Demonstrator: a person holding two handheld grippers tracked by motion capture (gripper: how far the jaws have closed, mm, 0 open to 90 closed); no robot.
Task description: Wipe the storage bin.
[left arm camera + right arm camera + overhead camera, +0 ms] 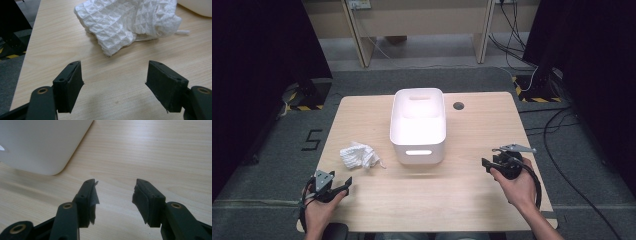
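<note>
The left gripper, jaws spread and empty, pointed at the crumpled white cloth lying just ahead, nearer it than the right gripper.

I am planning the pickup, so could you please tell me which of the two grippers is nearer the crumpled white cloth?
The left gripper: the white cloth lies just ahead of its open fingers, while the right gripper sits beyond the white bin.

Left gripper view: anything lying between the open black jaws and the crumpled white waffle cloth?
Nothing: bare light wood table separates the left gripper from the cloth.
</note>
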